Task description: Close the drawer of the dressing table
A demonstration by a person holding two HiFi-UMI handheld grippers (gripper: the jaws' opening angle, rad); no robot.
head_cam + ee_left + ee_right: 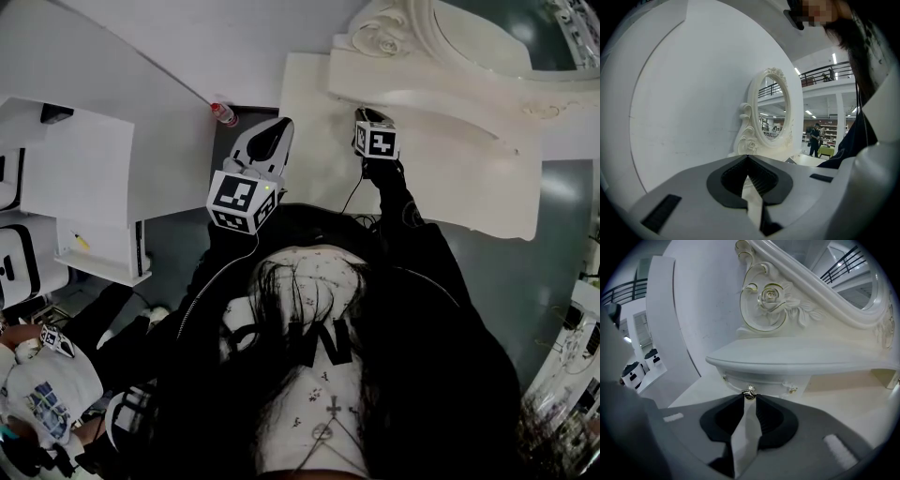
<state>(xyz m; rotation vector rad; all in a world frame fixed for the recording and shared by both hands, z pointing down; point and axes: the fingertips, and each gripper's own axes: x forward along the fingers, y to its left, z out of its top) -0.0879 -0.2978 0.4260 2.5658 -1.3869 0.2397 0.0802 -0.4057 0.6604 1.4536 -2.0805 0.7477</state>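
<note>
The cream dressing table [309, 103] stands at the top of the head view, with a carved mirror [469, 37] on a raised shelf. In the right gripper view a small drawer [764, 382] sits under that shelf [797, 357], its front close beneath the shelf's edge. My right gripper [749, 397] is shut on the drawer's small metal knob [749, 391]. In the head view only this gripper's marker cube [378, 141] shows clearly. My left gripper [281, 127] hangs to the left of the table, shut and holding nothing [748, 158], and points at a white wall and the mirror [772, 115].
A curved white wall panel [187, 56] runs behind the table. A small red-capped object [223, 113] lies at its foot. White shelving [84, 187] stands at the left. A person [815, 139] stands far off in the hall.
</note>
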